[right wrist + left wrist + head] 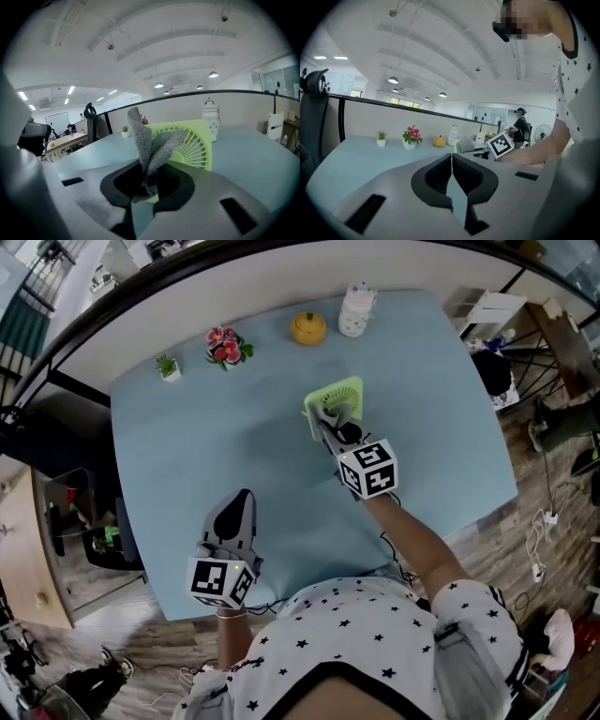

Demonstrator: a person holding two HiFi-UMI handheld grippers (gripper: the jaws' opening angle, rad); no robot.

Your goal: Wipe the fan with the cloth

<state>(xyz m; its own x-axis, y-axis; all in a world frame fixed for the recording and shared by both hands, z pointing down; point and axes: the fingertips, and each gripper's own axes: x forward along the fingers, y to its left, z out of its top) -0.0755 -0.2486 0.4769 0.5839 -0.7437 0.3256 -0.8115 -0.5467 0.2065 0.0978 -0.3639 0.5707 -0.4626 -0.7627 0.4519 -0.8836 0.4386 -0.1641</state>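
A small lime-green fan (336,399) stands upright on the pale blue table (187,474); its grille (194,147) faces the right gripper view. My right gripper (330,430) is shut on a grey knitted cloth (149,149), which hangs against the fan's front. In the head view the cloth (339,416) shows as a grey patch at the fan's lower side. My left gripper (233,512) rests low near the table's front edge, jaws together with nothing between them. The left gripper view shows the fan (465,144) small in the distance.
Along the table's far edge stand a small green plant (169,367), a pot of pink flowers (225,346), an orange pumpkin-shaped jar (307,327) and a white bottle (356,310). A dark raised partition runs behind them. Cables hang at the table's near edge.
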